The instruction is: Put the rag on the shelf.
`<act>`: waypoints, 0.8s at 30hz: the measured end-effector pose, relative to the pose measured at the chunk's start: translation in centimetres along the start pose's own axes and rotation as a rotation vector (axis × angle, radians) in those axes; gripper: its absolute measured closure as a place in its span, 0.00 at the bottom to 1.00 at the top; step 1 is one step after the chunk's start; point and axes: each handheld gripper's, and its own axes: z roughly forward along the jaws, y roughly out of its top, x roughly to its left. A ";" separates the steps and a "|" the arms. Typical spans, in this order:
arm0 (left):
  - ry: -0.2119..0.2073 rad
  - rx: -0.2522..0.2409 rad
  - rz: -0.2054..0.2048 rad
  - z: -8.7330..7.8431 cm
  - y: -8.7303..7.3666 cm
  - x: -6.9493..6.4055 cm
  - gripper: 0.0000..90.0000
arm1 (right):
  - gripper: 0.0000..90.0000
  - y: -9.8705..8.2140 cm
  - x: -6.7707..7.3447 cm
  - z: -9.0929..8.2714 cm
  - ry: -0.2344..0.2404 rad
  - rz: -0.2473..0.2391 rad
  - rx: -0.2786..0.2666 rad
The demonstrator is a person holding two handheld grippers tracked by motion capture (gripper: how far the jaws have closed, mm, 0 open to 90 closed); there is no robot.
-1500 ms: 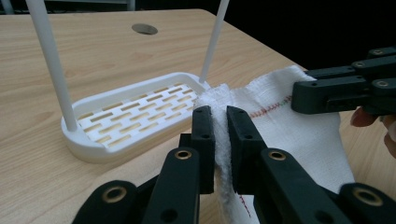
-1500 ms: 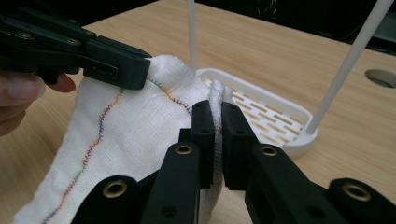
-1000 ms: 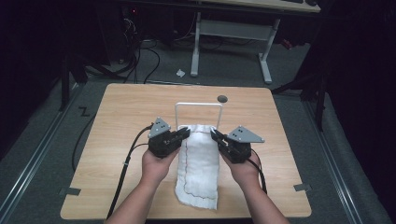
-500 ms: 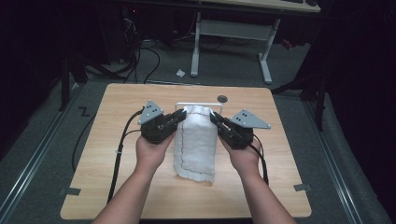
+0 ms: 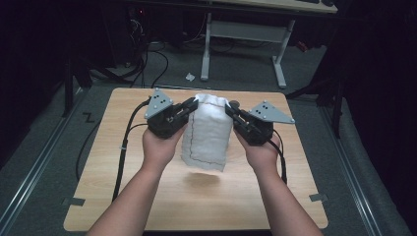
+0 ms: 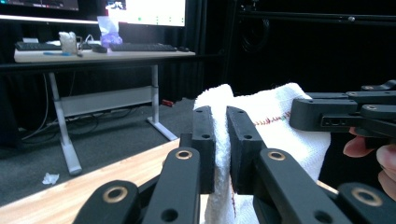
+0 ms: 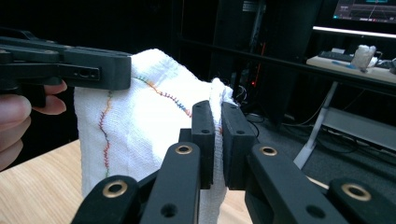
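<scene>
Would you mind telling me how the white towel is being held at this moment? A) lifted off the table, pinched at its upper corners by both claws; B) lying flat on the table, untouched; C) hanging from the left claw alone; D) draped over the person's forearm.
A: the white towel hangs clear of the table, casting a shadow below, with the left claw and the right claw each shut on an upper corner.

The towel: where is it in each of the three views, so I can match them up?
High view: towel at centre, hanging between both grippers above the table.
Left gripper view: right of centre, pinched in the near jaws.
Right gripper view: left of centre, pinched likewise.
Shared landmark: its coloured stitch line.
</scene>
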 end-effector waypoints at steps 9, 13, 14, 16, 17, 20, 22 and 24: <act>0.013 -0.011 0.044 1.2 1.5 0.0 0.92 | 0.95 1.6 -1.2 0.1 -0.015 0.004 -0.026; 0.017 -0.011 0.059 1.8 2.5 0.2 0.92 | 0.95 2.2 -1.6 0.2 -0.024 0.005 -0.028; 0.018 -0.010 0.065 1.9 2.7 0.3 0.92 | 0.95 2.3 -1.8 0.3 -0.025 0.001 -0.032; 0.026 -0.008 0.070 2.3 3.1 0.4 0.92 | 0.95 2.6 -2.1 0.4 -0.027 0.005 -0.033; 0.029 -0.008 0.074 2.5 3.3 0.6 0.92 | 0.95 2.7 -2.4 0.5 -0.028 0.012 -0.037; 0.031 -0.004 0.084 3.3 3.7 1.0 0.92 | 0.95 3.1 -3.0 1.0 -0.029 0.028 -0.039; 0.032 0.009 0.087 3.9 3.8 1.6 0.92 | 0.95 3.2 -3.5 1.7 -0.018 0.031 -0.033; 0.038 0.020 0.078 4.6 3.7 2.4 0.92 | 0.95 3.3 -4.0 2.5 -0.019 0.037 -0.018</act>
